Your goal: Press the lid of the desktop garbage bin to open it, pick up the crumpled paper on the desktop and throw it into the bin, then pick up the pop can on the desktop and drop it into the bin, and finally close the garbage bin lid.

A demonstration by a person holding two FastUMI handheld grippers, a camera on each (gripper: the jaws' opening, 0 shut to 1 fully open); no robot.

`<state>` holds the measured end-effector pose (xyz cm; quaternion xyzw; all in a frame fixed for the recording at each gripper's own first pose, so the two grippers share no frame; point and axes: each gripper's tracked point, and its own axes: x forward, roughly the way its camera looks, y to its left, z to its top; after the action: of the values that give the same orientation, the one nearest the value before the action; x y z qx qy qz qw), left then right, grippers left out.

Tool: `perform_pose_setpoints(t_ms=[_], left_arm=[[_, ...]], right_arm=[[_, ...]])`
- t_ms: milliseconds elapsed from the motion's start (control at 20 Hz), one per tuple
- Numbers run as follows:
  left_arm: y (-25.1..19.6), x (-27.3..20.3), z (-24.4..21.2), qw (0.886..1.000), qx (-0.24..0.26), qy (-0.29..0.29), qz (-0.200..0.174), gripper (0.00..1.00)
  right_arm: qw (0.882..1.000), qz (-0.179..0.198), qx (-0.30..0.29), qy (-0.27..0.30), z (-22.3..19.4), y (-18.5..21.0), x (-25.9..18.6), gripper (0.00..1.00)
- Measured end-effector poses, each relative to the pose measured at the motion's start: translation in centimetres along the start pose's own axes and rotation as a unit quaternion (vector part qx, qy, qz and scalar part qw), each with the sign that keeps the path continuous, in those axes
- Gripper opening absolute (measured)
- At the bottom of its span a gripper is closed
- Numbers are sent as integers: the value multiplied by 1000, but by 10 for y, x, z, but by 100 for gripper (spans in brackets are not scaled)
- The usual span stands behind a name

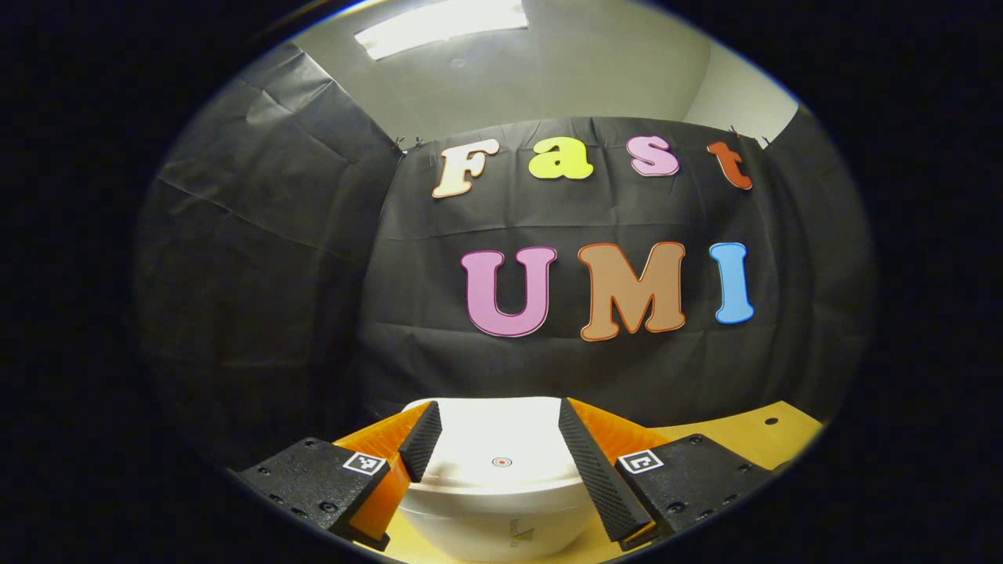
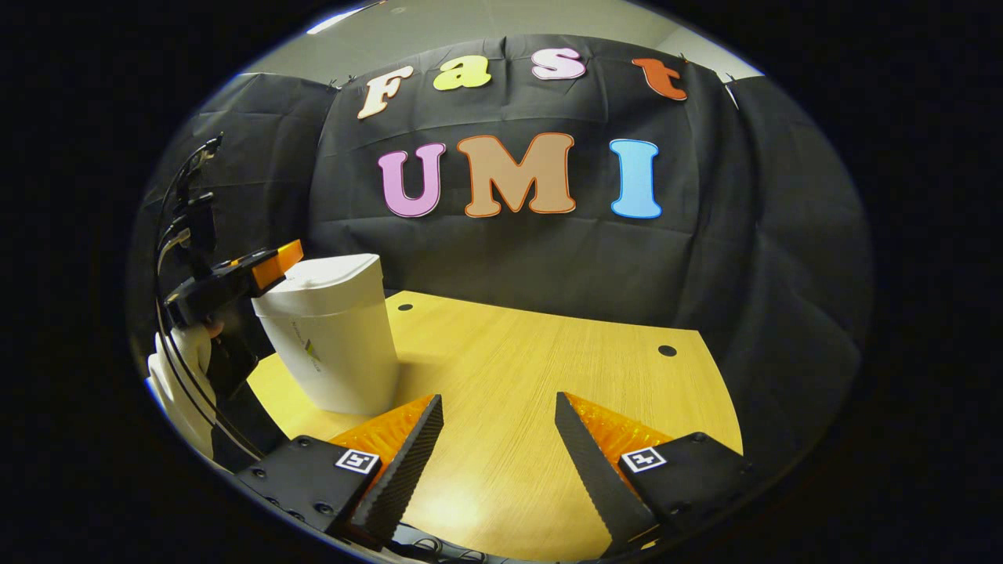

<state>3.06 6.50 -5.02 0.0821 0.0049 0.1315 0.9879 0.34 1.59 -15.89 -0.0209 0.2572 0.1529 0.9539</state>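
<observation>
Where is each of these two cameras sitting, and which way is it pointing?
Left gripper view: rides on the left gripper, looking forward over the closed lid of the white plastic desktop garbage bin toward the booth wall; its own open fingers show.
Right gripper view: rides on the right gripper, looking across the light wooden tabletop; its open fingers show, plus the left gripper and a gloved hand at the bin.
Shared: bin, tabletop, wall.

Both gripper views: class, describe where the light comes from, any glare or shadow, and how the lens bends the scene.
Left gripper view: a bright ceiling light overhead, soft sheen on the bin lid, wall cloth bulging outward. Right gripper view: a glare patch on the table near the fingers, the bin leaning from fisheye curvature, a faint shadow beside it.
</observation>
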Motion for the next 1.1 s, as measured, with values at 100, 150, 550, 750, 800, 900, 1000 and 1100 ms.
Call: perform_pose_setpoints(t_ms=[100, 150, 550, 750, 800, 900, 1000, 1100], left_arm=[[-6, -10, 6, 1000, -25, 1, -12, 92], [-12, -16, 7, 999, -33, 2, -21, 92], [-57, -71, -6, 993, -48, 31, -107, 92], [-61, -75, -12, 991, -47, 42, -118, 92], [-61, -75, -13, 991, -47, 43, -119, 93], [-62, -75, -14, 990, -51, 45, -124, 93], [-61, -74, -15, 989, -56, 47, -127, 92], [-62, -72, -14, 989, -61, 47, -130, 93]], right_arm=[[1000, 0, 5, -7, 5, 3, 1, 96], [1000, 1, 10, -12, 7, 5, 1, 96], [996, 5, 62, -65, 31, 24, -5, 96], [995, 1, 71, -75, 36, 22, -8, 95], [995, 1, 75, -73, 34, 22, -9, 96], [994, 0, 77, -71, 33, 25, -10, 95], [995, -4, 74, -73, 35, 25, -12, 95], [994, -6, 72, -78, 38, 26, -14, 96]])
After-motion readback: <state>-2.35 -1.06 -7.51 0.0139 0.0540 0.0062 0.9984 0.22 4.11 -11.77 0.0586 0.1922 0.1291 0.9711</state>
